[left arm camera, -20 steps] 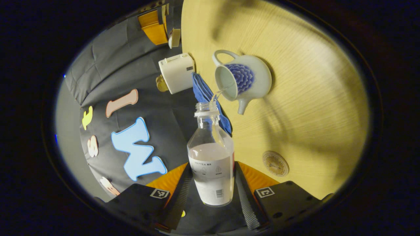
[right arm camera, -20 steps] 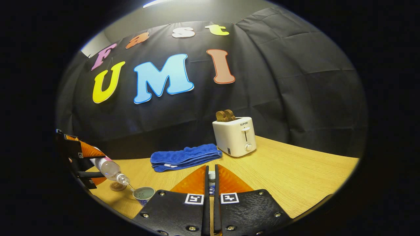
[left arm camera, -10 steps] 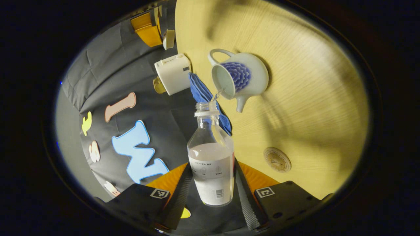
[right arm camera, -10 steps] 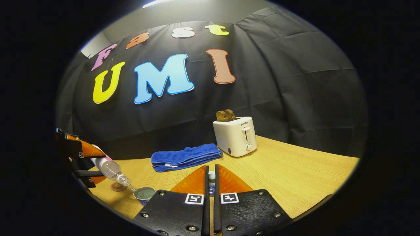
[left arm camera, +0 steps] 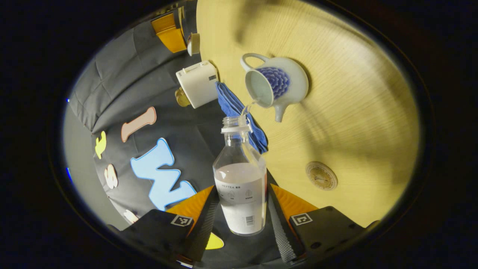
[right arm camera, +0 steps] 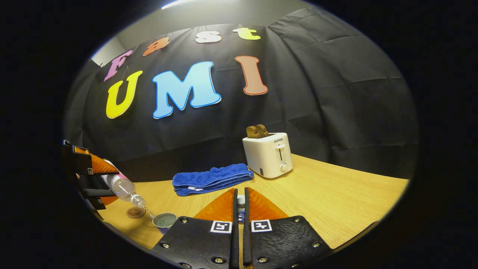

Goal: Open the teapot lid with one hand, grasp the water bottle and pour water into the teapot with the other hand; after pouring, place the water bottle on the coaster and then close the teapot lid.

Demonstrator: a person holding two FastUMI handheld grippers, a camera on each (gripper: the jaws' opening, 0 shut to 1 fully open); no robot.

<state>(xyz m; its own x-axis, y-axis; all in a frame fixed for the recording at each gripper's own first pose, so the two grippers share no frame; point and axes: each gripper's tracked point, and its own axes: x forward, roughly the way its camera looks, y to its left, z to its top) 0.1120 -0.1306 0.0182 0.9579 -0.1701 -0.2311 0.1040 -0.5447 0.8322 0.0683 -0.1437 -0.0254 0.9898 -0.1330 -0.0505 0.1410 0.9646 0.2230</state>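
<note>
Jaws over wooden table (right arm camera: pixel 328 201) — cloth-walled booth.

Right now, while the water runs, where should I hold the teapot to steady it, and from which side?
Take the teapot by its loop handle, coming from the side opposite the spout. The loop stands clear of the body and gives two fingers a bar to close on. The open top is no choice: the bottle, in the left gripper, pours into it.

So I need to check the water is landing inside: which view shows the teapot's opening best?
The left gripper view: the teapot faces it, open mouth showing, stream entering from the water bottle. The right gripper view shows just its rim at the edge.
</note>
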